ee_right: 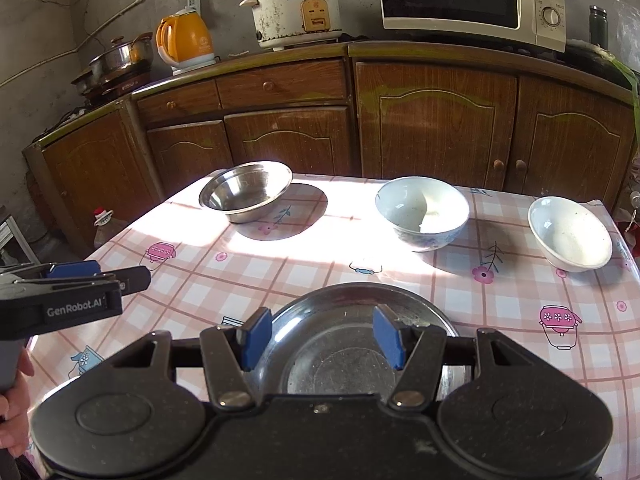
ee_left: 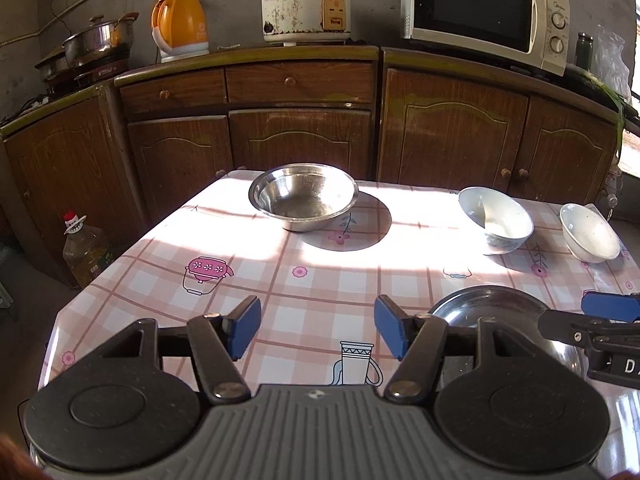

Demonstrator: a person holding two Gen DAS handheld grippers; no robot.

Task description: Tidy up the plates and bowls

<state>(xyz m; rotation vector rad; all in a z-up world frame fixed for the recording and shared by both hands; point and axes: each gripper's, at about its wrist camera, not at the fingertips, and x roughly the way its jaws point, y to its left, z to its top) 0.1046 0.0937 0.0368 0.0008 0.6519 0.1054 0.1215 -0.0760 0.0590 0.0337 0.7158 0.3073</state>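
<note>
Both the right claw and left claw stand half open and hold nothing; the steel plate lies flat on the bench under the right one. Advisable: take its near rim squarely. Round, rim upward, no long axis.

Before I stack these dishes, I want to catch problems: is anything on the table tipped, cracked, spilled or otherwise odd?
Nothing is spilled or tipped. The steel bowl, the two white bowls and the steel plate all sit upright and apart on the tablecloth. The only oddity: the rightmost white bowl shows dark specks inside; whether dirt or wear, I cannot tell.
</note>
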